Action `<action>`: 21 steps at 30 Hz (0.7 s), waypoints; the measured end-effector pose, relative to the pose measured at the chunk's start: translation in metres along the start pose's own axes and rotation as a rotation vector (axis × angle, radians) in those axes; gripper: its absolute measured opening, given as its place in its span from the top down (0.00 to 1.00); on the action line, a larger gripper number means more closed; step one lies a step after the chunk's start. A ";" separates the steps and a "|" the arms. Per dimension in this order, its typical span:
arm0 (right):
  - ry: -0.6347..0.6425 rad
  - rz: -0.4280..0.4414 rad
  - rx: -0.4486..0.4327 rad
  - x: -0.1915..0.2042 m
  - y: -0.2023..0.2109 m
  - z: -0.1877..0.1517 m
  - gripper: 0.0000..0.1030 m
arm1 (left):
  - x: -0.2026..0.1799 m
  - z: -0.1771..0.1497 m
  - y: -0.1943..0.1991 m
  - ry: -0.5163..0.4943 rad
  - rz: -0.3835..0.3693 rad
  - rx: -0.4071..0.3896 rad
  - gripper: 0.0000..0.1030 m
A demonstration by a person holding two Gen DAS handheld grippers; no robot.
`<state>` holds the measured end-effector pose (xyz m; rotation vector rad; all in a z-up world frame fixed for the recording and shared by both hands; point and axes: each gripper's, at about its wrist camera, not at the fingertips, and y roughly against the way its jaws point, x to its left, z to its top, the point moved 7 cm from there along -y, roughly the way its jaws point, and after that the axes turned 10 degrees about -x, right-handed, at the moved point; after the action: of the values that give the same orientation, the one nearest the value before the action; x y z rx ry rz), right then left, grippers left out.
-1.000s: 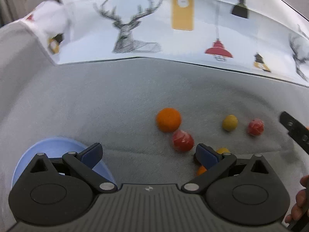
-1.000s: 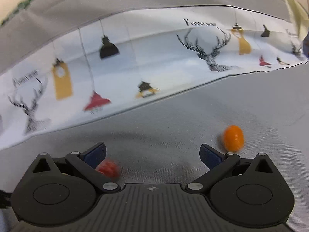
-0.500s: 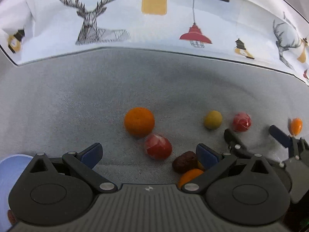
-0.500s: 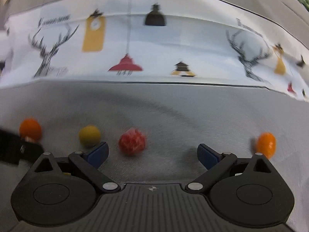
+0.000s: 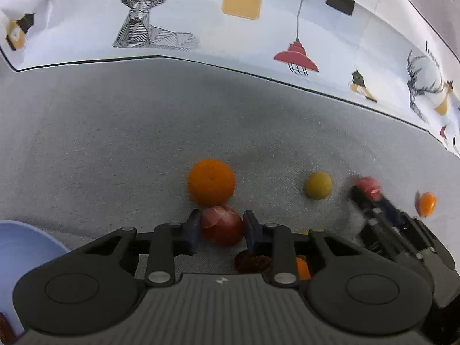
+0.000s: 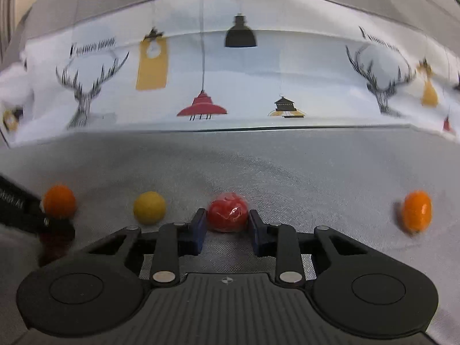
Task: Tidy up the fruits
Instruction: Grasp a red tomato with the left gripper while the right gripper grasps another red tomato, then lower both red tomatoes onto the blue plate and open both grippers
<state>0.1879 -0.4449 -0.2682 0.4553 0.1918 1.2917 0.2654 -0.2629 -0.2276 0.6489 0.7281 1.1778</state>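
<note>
My left gripper (image 5: 220, 231) is shut on a red apple (image 5: 222, 225) on the grey cloth, just in front of a large orange (image 5: 211, 182). A dark brown fruit (image 5: 253, 261) and a small orange fruit (image 5: 302, 267) lie under its right finger. My right gripper (image 6: 227, 227) is shut on a small wrapped red fruit (image 6: 227, 211); it also shows in the left wrist view (image 5: 385, 218). A yellow fruit (image 6: 149, 207) lies to its left, and also shows in the left wrist view (image 5: 318, 185). A small orange fruit (image 6: 417, 211) lies far right.
A light blue bowl (image 5: 20, 247) sits at the left edge of the left wrist view. A white cloth with deer and lamp prints (image 5: 230, 23) covers the back. The large orange (image 6: 59, 201) shows at the left of the right wrist view.
Both grippers moved forward and closed from open: the left around the red apple, the right around the small wrapped red fruit.
</note>
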 end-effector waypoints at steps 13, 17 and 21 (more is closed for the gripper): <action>0.028 -0.182 -0.184 -0.010 0.160 0.048 0.69 | 0.026 -0.013 0.169 -0.055 -0.010 -0.024 0.67; 0.098 -0.051 -0.175 0.021 0.227 0.069 0.69 | 0.043 -0.017 0.233 -0.062 0.000 -0.072 0.67; 0.145 0.026 -0.212 0.055 0.275 0.104 0.69 | 0.062 -0.023 0.286 -0.039 0.003 -0.117 0.67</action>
<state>0.0009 -0.3592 -0.0512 0.1841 0.1687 1.3550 0.0964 -0.1272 -0.0301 0.5733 0.6207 1.1980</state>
